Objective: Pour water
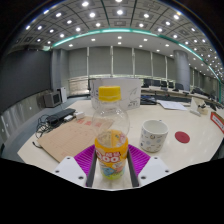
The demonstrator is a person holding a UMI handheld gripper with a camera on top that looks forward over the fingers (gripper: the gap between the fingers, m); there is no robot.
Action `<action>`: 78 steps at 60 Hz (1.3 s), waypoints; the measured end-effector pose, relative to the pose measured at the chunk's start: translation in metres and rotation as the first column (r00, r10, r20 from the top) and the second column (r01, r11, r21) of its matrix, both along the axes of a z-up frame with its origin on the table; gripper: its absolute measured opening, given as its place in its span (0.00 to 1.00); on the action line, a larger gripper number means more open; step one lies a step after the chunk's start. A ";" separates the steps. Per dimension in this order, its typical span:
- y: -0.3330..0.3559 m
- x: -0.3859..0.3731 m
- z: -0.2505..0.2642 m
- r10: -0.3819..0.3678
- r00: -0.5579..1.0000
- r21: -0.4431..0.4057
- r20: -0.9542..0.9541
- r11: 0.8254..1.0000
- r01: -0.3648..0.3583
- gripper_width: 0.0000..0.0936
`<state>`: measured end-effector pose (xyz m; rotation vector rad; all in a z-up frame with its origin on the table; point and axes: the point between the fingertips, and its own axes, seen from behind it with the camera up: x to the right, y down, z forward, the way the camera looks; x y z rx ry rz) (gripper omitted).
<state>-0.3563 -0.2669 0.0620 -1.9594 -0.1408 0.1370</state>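
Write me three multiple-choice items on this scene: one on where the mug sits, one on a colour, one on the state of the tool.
1. Where is the white ceramic mug with a printed pattern?
A. Between the tool's fingers
B. On the pale table beside the bottle, beyond the fingers
C. On top of the bottle

2. What colour is the cap of the clear plastic bottle with the yellow label?
A. Yellow
B. Blue
C. Black

3. What is the tool doing?
A. Holding nothing, far from everything
B. Gripping the mug
C. Closed on the bottle, a pink pad against each side

Answers:
1. B: the mug stands on the pale table to one side of the bottle, past the fingertips.
2. A: the cap atop the bottle is yellow.
3. C: both fingers meet the bottle's lower body with no gap.
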 end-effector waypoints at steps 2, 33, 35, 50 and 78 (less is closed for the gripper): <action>-0.005 0.001 0.003 -0.003 1.000 0.009 -0.002 1.000 0.003 0.55; 0.030 -0.048 0.137 -0.004 0.592 -0.029 -0.806 0.999 -0.033 0.42; 0.037 -0.046 0.146 -0.019 0.487 -0.041 -0.873 0.999 -0.035 0.42; 0.087 -0.016 0.155 -0.151 -0.192 -0.144 -0.970 0.988 -0.049 0.42; 0.102 -0.011 0.121 -0.256 -0.231 -0.235 -0.939 0.965 -0.116 0.42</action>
